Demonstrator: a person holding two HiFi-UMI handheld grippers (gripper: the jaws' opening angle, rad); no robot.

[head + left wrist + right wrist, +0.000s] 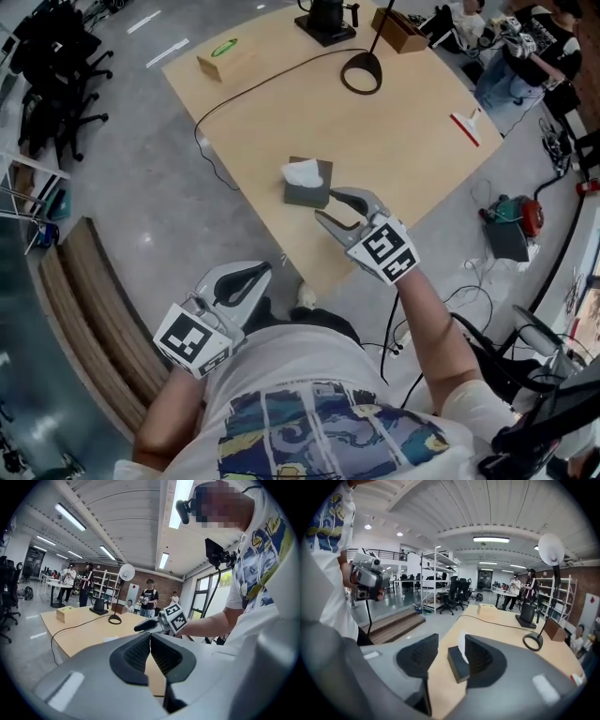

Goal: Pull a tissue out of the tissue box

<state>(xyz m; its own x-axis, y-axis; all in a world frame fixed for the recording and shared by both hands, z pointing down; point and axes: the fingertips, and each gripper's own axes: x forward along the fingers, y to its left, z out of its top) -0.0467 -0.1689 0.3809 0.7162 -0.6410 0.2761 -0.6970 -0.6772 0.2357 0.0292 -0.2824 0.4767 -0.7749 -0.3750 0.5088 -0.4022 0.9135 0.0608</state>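
Observation:
A dark grey tissue box (309, 190) sits near the front edge of the light wooden table (394, 141), with a white tissue (301, 172) standing out of its top. My right gripper (325, 204) is open just to the right of the box, its jaws apart with nothing between them. In the right gripper view the box (456, 663) and its tissue (462, 647) lie just ahead, between the spread fingers of the right gripper (451, 645). My left gripper (265, 270) hangs off the table near my body, shut and empty; its pads (140, 651) meet.
A tan tissue box (223, 56) stands at the far left corner. A ring-shaped lamp base (362, 73), a black cable (262, 80) and a red-and-white tool (466, 127) lie on the table. Wooden steps (84, 309) and office chairs (56, 84) are at the left; people stand at the far right.

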